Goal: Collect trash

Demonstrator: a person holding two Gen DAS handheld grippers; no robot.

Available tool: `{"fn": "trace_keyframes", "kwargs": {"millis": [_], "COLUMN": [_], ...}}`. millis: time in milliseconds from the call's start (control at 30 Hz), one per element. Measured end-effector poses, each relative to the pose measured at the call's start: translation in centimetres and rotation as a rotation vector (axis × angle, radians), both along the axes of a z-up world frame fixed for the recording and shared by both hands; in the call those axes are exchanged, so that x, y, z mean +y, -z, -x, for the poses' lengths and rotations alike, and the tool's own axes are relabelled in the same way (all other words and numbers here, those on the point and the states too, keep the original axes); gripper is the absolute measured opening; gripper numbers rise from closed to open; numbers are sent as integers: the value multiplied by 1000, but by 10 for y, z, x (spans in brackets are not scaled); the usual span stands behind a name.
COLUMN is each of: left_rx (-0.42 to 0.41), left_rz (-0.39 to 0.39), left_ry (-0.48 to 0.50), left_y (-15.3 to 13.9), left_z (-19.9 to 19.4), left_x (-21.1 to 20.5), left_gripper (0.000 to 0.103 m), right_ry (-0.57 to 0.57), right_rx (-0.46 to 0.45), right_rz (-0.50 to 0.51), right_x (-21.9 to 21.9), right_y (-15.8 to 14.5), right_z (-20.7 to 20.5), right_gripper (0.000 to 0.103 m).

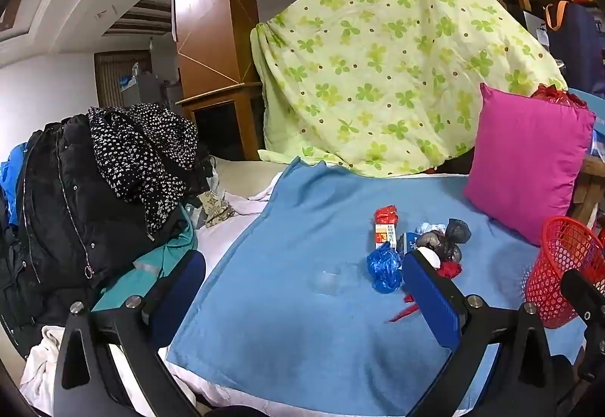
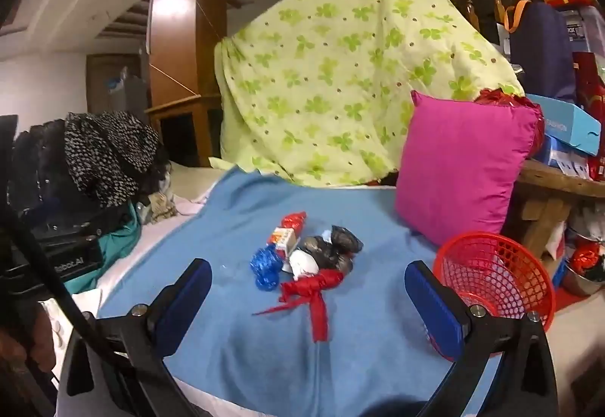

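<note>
A cluster of trash lies on the blue blanket (image 2: pixel 234 352): a blue crumpled bag (image 2: pixel 266 267), a red knotted bag (image 2: pixel 315 286), a white wad (image 2: pixel 303 263), dark grey bags (image 2: pixel 334 246), a small orange-white carton (image 2: pixel 283 239) and a red wrapper (image 2: pixel 295 220). The same pile shows in the left wrist view: blue bag (image 1: pixel 383 267), carton (image 1: pixel 385 233), dark bags (image 1: pixel 448 239). A red mesh basket (image 2: pixel 495 275) stands right of the pile, also in the left wrist view (image 1: pixel 559 265). My left gripper (image 1: pixel 302 297) is open and empty, short of the pile. My right gripper (image 2: pixel 308 297) is open and empty, straddling the red bag from the near side.
A magenta pillow (image 2: pixel 461 167) leans behind the basket. A green clover quilt (image 2: pixel 340 76) drapes at the back. A heap of dark clothes (image 1: pixel 94 190) sits left. Boxes (image 2: pixel 567 129) lie on a wooden table at right.
</note>
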State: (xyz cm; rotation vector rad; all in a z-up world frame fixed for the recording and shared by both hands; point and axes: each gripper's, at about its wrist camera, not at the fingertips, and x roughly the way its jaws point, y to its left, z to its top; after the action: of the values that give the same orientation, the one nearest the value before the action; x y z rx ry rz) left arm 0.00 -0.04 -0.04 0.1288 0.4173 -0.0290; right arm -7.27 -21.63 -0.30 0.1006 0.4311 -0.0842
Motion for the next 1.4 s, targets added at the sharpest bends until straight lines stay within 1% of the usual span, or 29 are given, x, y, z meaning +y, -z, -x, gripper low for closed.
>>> {"fn": "trace_keyframes", "kwargs": {"millis": [233, 267, 300, 367, 600, 667, 900, 1000, 1067, 1167, 1267, 1400], "left_rx": [-4, -4, -5, -4, -6, -14, -31, -23, -3, 3, -9, 10], "left_rz": [-1, 1, 1, 0, 0, 6, 14, 13, -1, -1, 3, 0], "left_ry": [1, -1, 0, 1, 0, 3, 0, 0, -1, 1, -1, -3], "left_y": [1, 1, 1, 2, -1, -2, -3, -3, -3, -4, -3, -1], "left_z": [0, 0, -1, 2, 2, 1, 3, 2, 2, 1, 2, 0], "left_x": [-2, -1, -1, -8, 0, 3, 7, 8, 7, 7, 8, 11], "left_gripper": [103, 103, 103, 103, 103, 103, 103, 103, 103, 103, 103, 103], "right_ry": [17, 23, 21, 19, 21, 20, 21, 23, 23, 28, 28, 30], "right_rx": [26, 26, 42, 43, 48, 35, 51, 47, 42, 44, 44, 46], "right_rz": [10, 9, 16, 25, 38, 31, 38, 30, 27, 37, 37, 23], "right_x": [-7, -7, -8, -6, -2, -1, 0, 0, 0, 2, 2, 2], "right_y": [4, 13, 10, 10, 2, 2, 2, 2, 2, 3, 4, 4], "right_z": [-7, -13, -20, -20, -14, -13, -17, -18, -17, -18, -18, -19], "right_gripper": [103, 103, 103, 103, 103, 103, 103, 103, 103, 103, 103, 103]}}
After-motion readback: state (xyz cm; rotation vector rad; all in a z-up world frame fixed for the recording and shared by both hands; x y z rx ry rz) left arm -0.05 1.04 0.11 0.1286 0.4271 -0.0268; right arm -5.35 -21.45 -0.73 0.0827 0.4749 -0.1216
